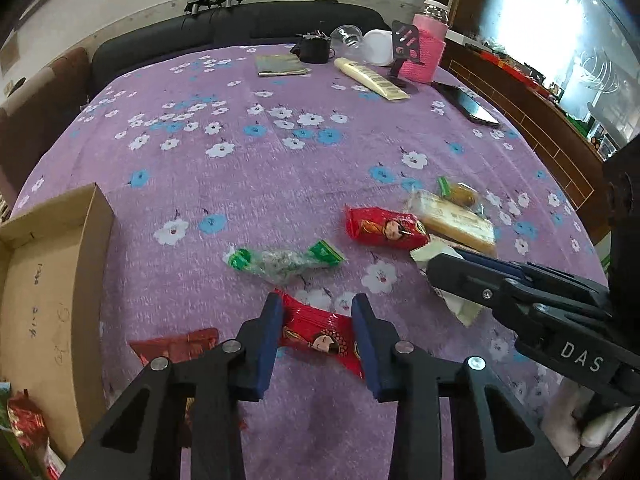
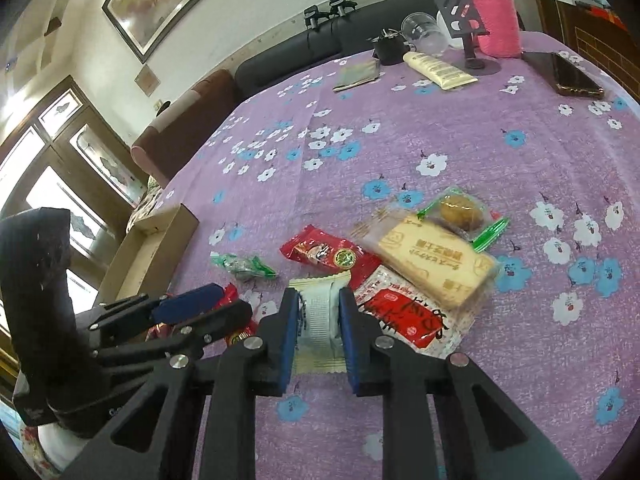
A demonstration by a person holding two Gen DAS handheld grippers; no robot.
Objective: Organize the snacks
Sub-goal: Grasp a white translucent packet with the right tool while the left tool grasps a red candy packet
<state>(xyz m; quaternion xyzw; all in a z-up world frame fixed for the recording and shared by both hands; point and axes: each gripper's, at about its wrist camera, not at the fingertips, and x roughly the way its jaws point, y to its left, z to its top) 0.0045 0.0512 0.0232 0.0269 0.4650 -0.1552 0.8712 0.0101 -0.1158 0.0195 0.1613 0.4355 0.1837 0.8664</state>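
Observation:
My left gripper (image 1: 318, 304) is open, its fingers either side of a red snack packet with a face print (image 1: 320, 340) on the purple cloth. My right gripper (image 2: 319, 298) has its blue pads pressed on a cream-white snack packet (image 2: 318, 320) and is shut on it; it also shows in the left wrist view (image 1: 440, 264). Other snacks lie near: a green-ended packet (image 1: 280, 262), a second red packet (image 1: 384, 230), a tan cake bar (image 2: 436, 264), a round pastry (image 2: 460, 212), a red-white packet (image 2: 404, 316). A cardboard box (image 1: 52, 280) sits at the left.
At the table's far side stand a pink-sleeved bottle (image 1: 428, 48), a black phone stand (image 1: 404, 52), a cream tube (image 1: 370, 78), a phone (image 1: 468, 104), a glass (image 1: 346, 36) and a grey pouch (image 1: 280, 66). A dark sofa (image 1: 224, 28) lies beyond. More packets lie beside the box (image 1: 24, 424).

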